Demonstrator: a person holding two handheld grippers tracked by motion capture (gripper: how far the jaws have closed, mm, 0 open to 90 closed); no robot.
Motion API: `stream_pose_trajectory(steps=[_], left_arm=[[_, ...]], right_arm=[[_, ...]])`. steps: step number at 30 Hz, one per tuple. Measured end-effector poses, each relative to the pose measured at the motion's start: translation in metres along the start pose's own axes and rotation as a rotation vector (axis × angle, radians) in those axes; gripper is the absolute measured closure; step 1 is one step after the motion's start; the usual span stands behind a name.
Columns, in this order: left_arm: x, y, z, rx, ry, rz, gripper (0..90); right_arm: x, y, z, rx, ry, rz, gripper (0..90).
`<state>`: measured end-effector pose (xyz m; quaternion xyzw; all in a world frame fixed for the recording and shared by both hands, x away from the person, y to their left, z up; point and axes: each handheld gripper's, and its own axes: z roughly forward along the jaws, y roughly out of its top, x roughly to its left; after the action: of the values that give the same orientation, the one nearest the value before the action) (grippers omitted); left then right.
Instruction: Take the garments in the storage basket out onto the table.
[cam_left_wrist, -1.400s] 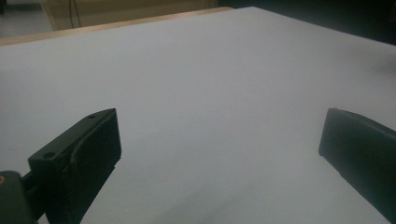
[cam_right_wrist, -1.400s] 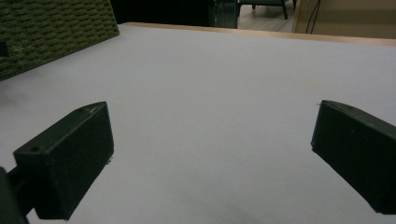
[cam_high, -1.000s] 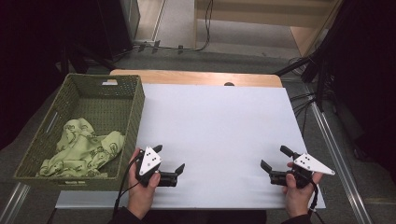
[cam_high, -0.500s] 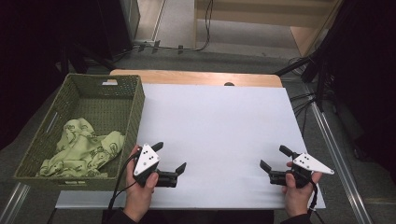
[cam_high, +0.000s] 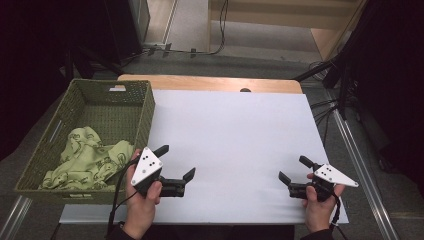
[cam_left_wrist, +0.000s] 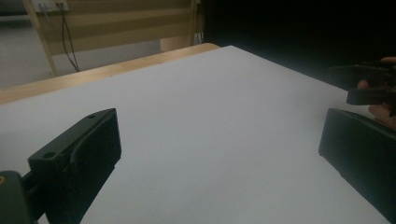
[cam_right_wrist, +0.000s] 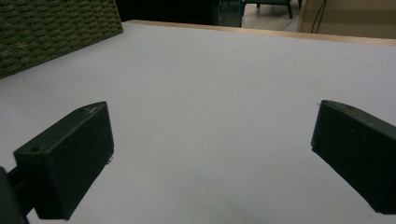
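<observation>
Left claw (cam_high: 177, 162) jaws wide apart, nothing between them, low over the white tabletop (cam_high: 235, 145) near its front edge, just beside the basket (cam_high: 145, 115). Right claw (cam_high: 296, 170) also spread wide and empty, at the front right, well apart from the left one. In the left gripper view the jaws frame bare white surface, with the other hand (cam_left_wrist: 380, 100) and its claw dim at the far right.

Nearest thing to work on is the cloth (cam_high: 87, 162): pale green, printed, crumpled in the near end of the woven basket at the left. Judged light, soft and floppy, not fragile, unlikely to slip; it will sag and drag when lifted and could catch on the basket rim. Best hold looks like a raised fold or ridge on top of the heap, pinched from above; a corner would be better for spreading but none is clearly seen.

Hard to make out: the cloth's edges and corners are buried in the bunch, so its shape and whether it is one piece can't be told. Print too small to read. The near basket wall hides the cloth's lowest part. In the right gripper view the basket wall (cam_right_wrist: 56, 32) is cut off at the top left. Room around is dark
</observation>
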<state>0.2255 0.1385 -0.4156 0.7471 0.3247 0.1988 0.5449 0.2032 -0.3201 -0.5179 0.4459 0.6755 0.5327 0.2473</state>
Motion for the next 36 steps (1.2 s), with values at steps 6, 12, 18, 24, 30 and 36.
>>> stream_pose_trajectory(steps=[6,12,18,24,30,36], left_arm=[[0.010,0.007,-0.011,-0.008,0.014,-0.021,0.0],[0.014,0.015,-0.020,-0.020,0.012,-0.042,0.0],[0.018,0.022,-0.027,-0.021,0.037,-0.044,0.0],[0.032,0.028,-0.041,-0.042,0.079,-0.063,0.0],[0.049,0.035,-0.057,-0.045,0.124,-0.062,0.0],[0.070,0.041,-0.077,-0.053,0.185,-0.063,0.0]], right_arm=[[0.000,0.000,0.001,0.004,0.001,-0.005,0.0],[0.001,0.000,0.001,0.002,-0.001,-0.009,0.0],[0.000,0.000,0.001,0.002,0.001,-0.006,0.0],[0.000,0.000,0.001,0.002,0.005,-0.010,0.0],[0.000,0.000,0.001,0.003,0.004,-0.009,0.0],[0.000,0.000,0.001,0.002,0.006,-0.007,0.0]])
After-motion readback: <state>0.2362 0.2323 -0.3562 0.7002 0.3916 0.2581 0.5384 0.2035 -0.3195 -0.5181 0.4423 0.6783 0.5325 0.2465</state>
